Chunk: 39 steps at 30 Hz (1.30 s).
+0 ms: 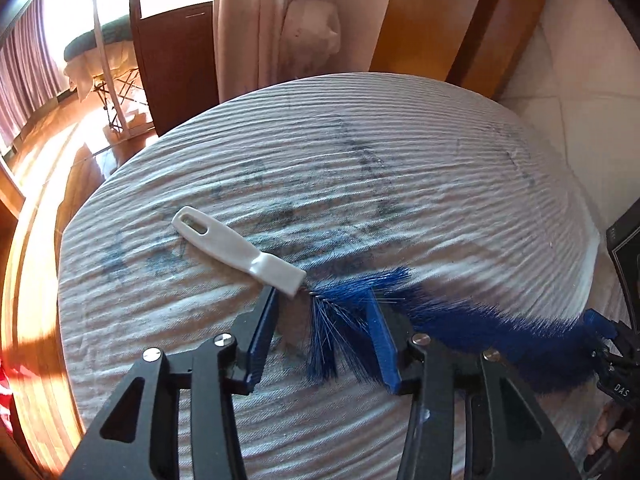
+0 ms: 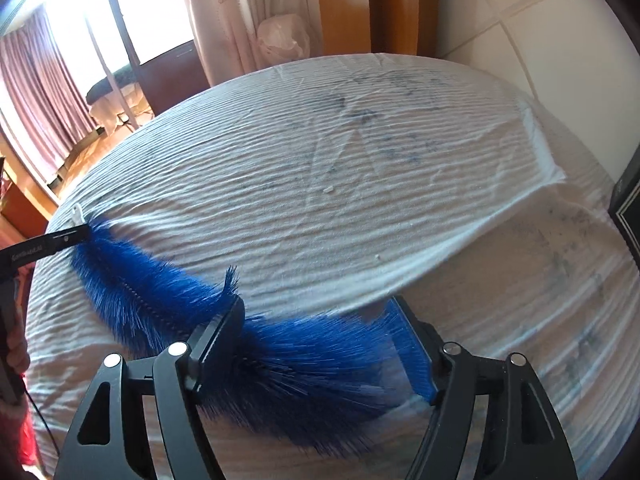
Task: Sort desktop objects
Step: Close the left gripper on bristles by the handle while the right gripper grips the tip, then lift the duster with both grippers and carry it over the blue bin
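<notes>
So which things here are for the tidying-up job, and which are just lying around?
For the job:
- blue bottle brush with its white handle
- left hand-held gripper, open around the bristles near the handle
- right hand-held gripper, open around the bristles at the other end

Just lying about:
- striped white cloth under it all
- black box at the edge
- small white crumbs

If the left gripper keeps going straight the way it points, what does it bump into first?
Probably the blue brush: the left gripper is open with bristles between its fingers. Just ahead is the white handle, then the striped cloth. Depth is unclear.
</notes>
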### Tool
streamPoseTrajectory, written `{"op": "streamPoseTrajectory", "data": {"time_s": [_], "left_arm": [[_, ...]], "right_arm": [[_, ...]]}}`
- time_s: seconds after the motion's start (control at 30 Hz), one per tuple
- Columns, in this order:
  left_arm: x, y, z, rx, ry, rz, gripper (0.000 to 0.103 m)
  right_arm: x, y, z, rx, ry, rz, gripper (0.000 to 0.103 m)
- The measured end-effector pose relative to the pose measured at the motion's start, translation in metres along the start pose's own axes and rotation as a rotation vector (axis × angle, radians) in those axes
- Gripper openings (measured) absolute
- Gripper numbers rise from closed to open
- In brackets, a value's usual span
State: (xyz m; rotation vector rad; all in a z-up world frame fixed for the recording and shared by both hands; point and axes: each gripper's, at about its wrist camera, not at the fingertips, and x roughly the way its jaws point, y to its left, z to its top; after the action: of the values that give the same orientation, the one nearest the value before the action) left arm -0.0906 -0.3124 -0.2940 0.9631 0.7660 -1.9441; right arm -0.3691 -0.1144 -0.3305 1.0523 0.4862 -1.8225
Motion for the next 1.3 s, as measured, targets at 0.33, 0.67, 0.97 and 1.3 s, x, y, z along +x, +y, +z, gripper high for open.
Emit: {"op": "streamPoseTrajectory", "data": {"time_s": [0.33,0.67,0.97,1.3], "left_arm": [[-0.008,-0.022,-0.015,0.181,-0.051,-0.010,0.004],[-0.016,-0.010,-0.015,0.232,-0.027,-0.052,0.005],[-0.005,-0.005,-0.015,0.276,-0.011,0.012,0.049],[-0.030,-0.011,-0.010,0.276,-0.148,-0.014,0.000]], "right_arm": [[0.000,0.024,-0.014,-0.044,-0.069,-0.130,0.004],[-0.068,0.025,-0.031,-0.015,-0.147,-0.057,0.085],[0.002,0.033,-0.022,-0.064,-0.023,-0.114,0.061],[-0.024,0.048,-0.022,-0.107,-0.167,-0.130,0.017]]}}
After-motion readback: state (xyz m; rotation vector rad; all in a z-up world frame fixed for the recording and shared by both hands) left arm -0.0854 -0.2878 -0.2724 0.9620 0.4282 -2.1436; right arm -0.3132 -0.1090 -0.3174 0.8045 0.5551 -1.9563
